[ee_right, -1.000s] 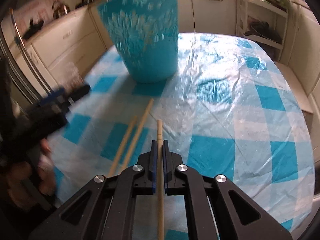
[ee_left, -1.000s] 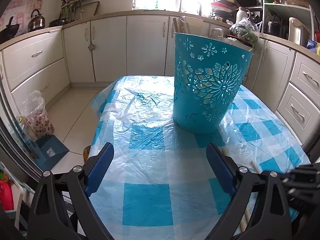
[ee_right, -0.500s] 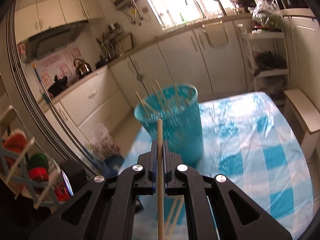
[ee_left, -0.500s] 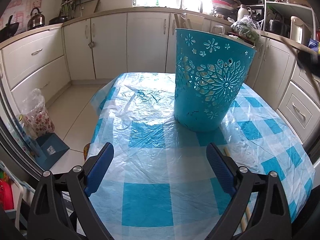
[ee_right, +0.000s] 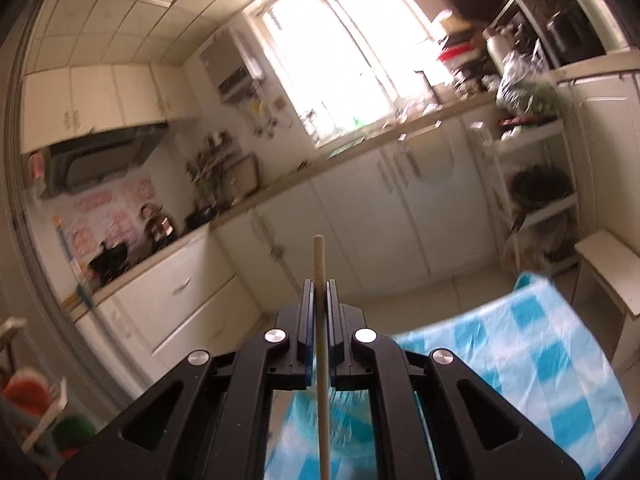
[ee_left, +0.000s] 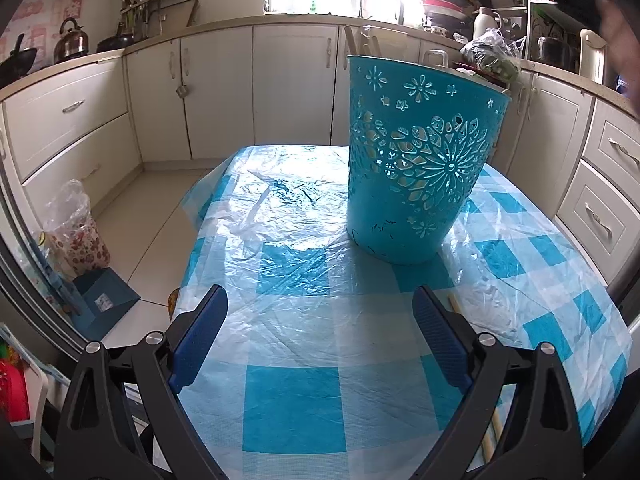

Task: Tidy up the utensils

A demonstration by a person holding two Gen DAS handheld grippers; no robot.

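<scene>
A teal plastic basket [ee_left: 416,160] with cut-out flowers stands upright on the blue-checked table [ee_left: 288,400]; wooden stick tips [ee_left: 352,42] poke above its far rim. My left gripper [ee_left: 320,320] is open and empty, low over the table in front of the basket. A wooden chopstick [ee_left: 454,303] lies on the table by its right finger. My right gripper [ee_right: 319,284] is shut on a wooden chopstick [ee_right: 320,264], raised high and pointing up toward the kitchen cabinets. A blurred teal shape [ee_right: 312,432] shows below its fingers.
The table is covered with wrinkled clear plastic [ee_left: 280,216]. White cabinets [ee_left: 216,92] and counters ring the room. A bag [ee_left: 76,232] and a blue box [ee_left: 104,300] sit on the floor at left. A white stool [ee_right: 608,268] stands beside the table's far end.
My right gripper lifted the chopstick from the table and tilted upward, so the basket dropped out of its view. The left gripper stayed open and nearly still.
</scene>
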